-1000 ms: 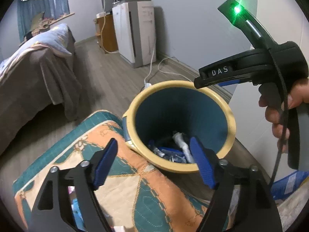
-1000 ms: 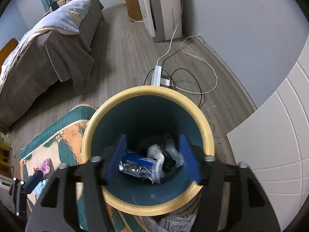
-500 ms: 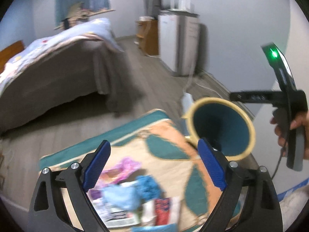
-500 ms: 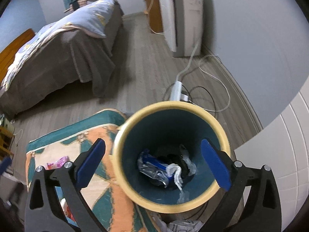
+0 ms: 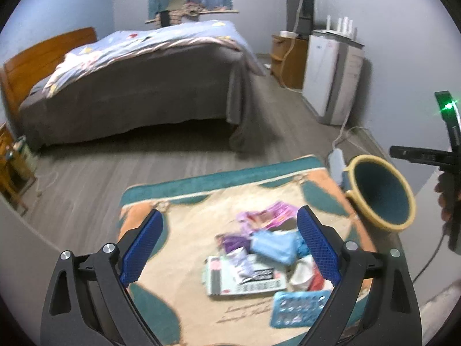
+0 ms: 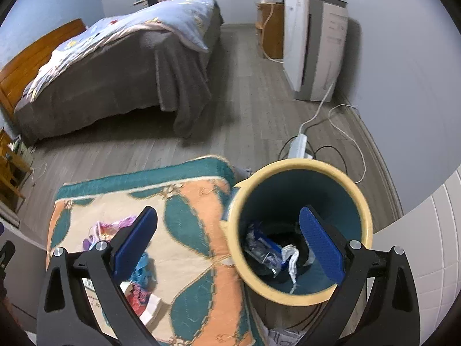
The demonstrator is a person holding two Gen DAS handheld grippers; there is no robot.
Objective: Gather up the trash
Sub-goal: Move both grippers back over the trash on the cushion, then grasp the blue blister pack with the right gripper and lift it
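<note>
The left gripper point(image 5: 229, 248) stood with its jaws spread wide and nothing between the blue pads point(image 5: 318, 248); they had just been opening further. Beyond and between its fingers a heap of trash point(image 5: 259, 255) lay on the patterned rug point(image 5: 187, 201): a pink wrapper point(image 5: 273, 216), a crumpled blue mask point(image 5: 273, 245), a printed flat packet point(image 5: 245, 279) and, nearest the right-hand finger, a blue blister pack point(image 5: 299, 307). Off to the right of that gripper stood the bin point(image 5: 380, 193), teal inside with a yellow rim, just beside the rug's edge. At the right margin of the left wrist view a hand point(image 5: 445, 199) gripped the handle of the other tool.

The right gripper point(image 6: 227, 240) was also wide open and empty, its jaws having just been opening. Its right finger hung over the mouth of the bin point(image 6: 299, 167), its left over the rug point(image 6: 196, 230). In the bin's bottom lay a blue and silver wrapper point(image 6: 263, 249) and a white twisted scrap point(image 6: 292, 262). A bed point(image 6: 115, 69) and a white appliance point(image 6: 314, 46) stood farther ahead.
</note>
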